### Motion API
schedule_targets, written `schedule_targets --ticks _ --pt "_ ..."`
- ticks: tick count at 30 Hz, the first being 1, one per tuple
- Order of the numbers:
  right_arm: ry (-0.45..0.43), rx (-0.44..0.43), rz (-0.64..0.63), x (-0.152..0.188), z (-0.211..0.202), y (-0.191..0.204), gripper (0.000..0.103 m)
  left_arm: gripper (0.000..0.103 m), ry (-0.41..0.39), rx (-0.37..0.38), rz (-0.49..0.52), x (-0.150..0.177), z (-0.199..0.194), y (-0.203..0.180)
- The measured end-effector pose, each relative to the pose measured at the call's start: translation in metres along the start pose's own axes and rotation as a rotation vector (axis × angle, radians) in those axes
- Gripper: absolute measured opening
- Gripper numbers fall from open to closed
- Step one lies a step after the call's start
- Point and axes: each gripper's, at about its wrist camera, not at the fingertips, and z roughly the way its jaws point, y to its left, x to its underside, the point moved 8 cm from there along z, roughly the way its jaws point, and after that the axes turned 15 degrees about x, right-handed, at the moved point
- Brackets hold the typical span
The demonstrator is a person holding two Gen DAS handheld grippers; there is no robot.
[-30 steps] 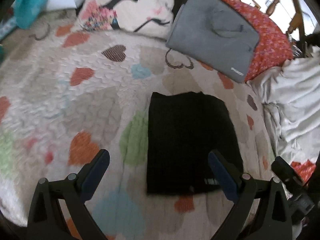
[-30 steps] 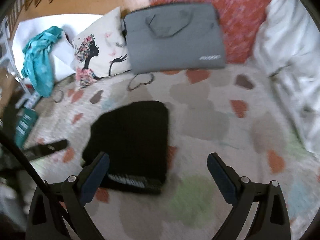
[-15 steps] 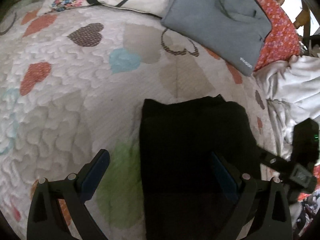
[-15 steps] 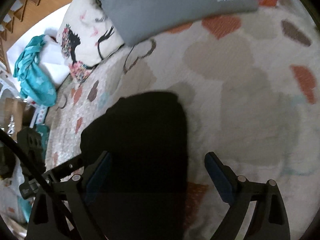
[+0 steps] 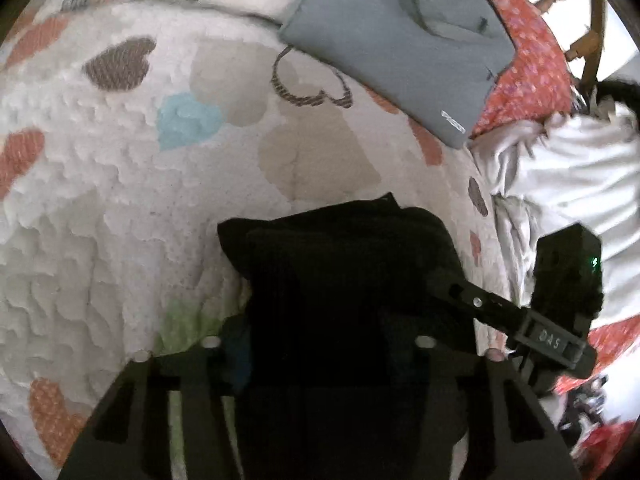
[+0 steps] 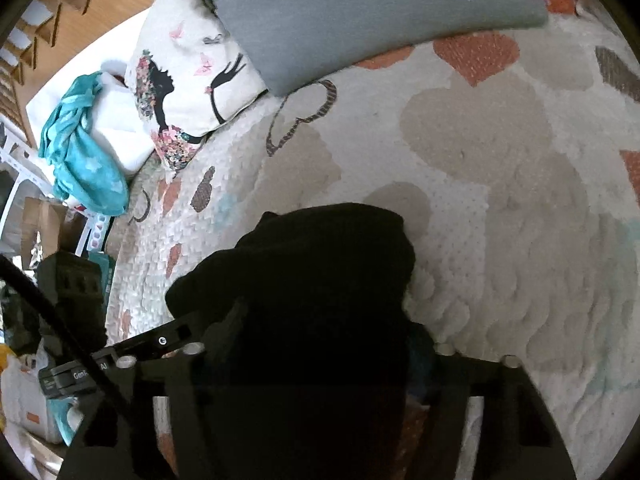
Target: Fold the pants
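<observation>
The folded black pants [image 5: 344, 264] lie on the heart-patterned quilt [image 5: 120, 184]. My left gripper [image 5: 320, 360] has its fingers drawn in around the near edge of the pants, which bunch up between them. My right gripper [image 6: 316, 356] is likewise closed on the near edge of the same pants [image 6: 320, 264]. The right gripper's body shows in the left wrist view [image 5: 556, 332], and the left gripper's body shows in the right wrist view [image 6: 80, 360]. The fingertips are hidden in the dark cloth.
A grey laptop bag [image 5: 400, 36] lies at the far side on a red patterned cushion [image 5: 528, 64]. A printed pillow [image 6: 188, 80] and teal cloth [image 6: 80, 148] lie far left. A white crumpled sheet [image 5: 568, 176] is at the right.
Both grippers moved down and forward onto the pants and closed from wide open onto their near edge. The far part of the pants has bunched and lifted slightly.
</observation>
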Motion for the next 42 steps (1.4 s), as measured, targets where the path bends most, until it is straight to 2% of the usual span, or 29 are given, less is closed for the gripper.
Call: schedule_targets --ticks 4,6,14,22,25,28,29,31,33,34,37,40,42 --pt "-0.04 -0.004 0.002 0.0 -0.021 0.01 0.029 0.032 -0.024 0.002 0.004 0.002 -0.01 -0.005" --pt "-0.063 -0.018 0.003 -0.002 -0.032 0.016 0.025 0.03 -0.037 0.024 -0.021 0.0 -0.015 -0.006" --pt "-0.15 -0.036 -0.061 -0.018 -0.057 0.058 0.024 0.03 -0.111 0.051 -0.068 -0.022 -0.03 -0.005" --pt "-0.142 -0.038 -0.028 -0.045 -0.026 0.061 0.023 0.03 -0.161 0.026 -0.116 -0.053 -0.032 0.016" --pt "-0.136 -0.031 -0.004 -0.05 -0.013 0.054 0.023 0.03 -0.152 0.006 -0.127 -0.061 -0.024 0.024" --pt "-0.132 0.012 0.01 -0.053 0.0 0.042 0.023 0.03 -0.135 -0.016 -0.138 -0.068 -0.01 0.035" --pt "-0.128 0.023 0.016 -0.053 0.004 0.038 0.024 0.031 -0.13 -0.018 -0.149 -0.07 -0.006 0.039" --pt "-0.104 0.059 0.026 -0.052 0.016 0.027 0.04 0.036 -0.127 -0.013 -0.192 -0.072 0.0 0.049" --pt "-0.052 0.141 0.005 -0.048 0.034 0.015 0.069 0.036 -0.12 0.048 -0.267 -0.071 0.0 0.056" --pt "-0.048 0.164 0.017 -0.047 0.038 0.008 0.07 0.036 -0.113 0.073 -0.3 -0.07 -0.002 0.058" --pt "-0.043 0.136 0.074 -0.054 0.03 0.004 0.07 0.036 -0.125 0.119 -0.334 -0.072 -0.019 0.053" --pt "-0.173 0.214 0.044 -0.069 0.002 0.01 0.071 0.036 -0.181 0.049 -0.252 -0.079 -0.038 0.037" --pt "-0.219 0.17 0.008 -0.077 -0.011 0.025 0.071 0.036 -0.235 -0.041 -0.176 -0.086 -0.051 0.028"
